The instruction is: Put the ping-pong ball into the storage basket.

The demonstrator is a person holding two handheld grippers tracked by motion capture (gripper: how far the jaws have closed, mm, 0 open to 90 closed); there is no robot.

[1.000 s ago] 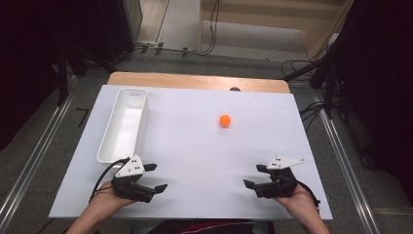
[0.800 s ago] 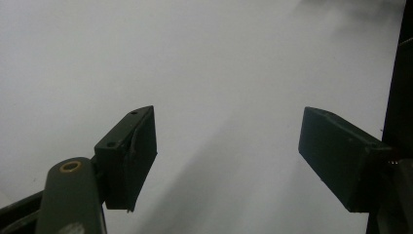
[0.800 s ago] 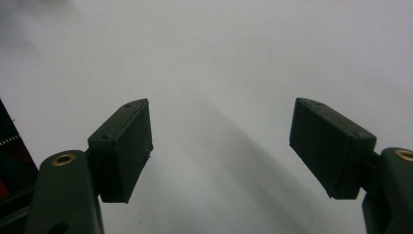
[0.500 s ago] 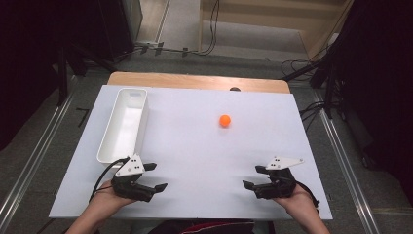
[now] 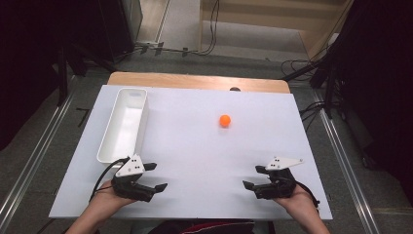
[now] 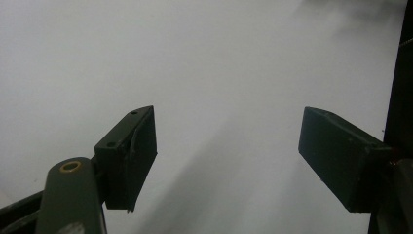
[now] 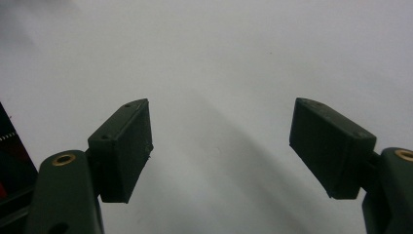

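White tabletop (image 5: 195, 161) on wooden table (image 5: 195, 81); grey floor (image 5: 44, 161), cables (image 5: 209, 29) behind.

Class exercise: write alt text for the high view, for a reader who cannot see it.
A small orange ball lies alone on a white table; a long white plastic tray sits far left. Near the front edge, the open left gripper and right gripper rest apart.

Left gripper (image 5: 157, 176), right gripper (image 5: 252, 177): agape.
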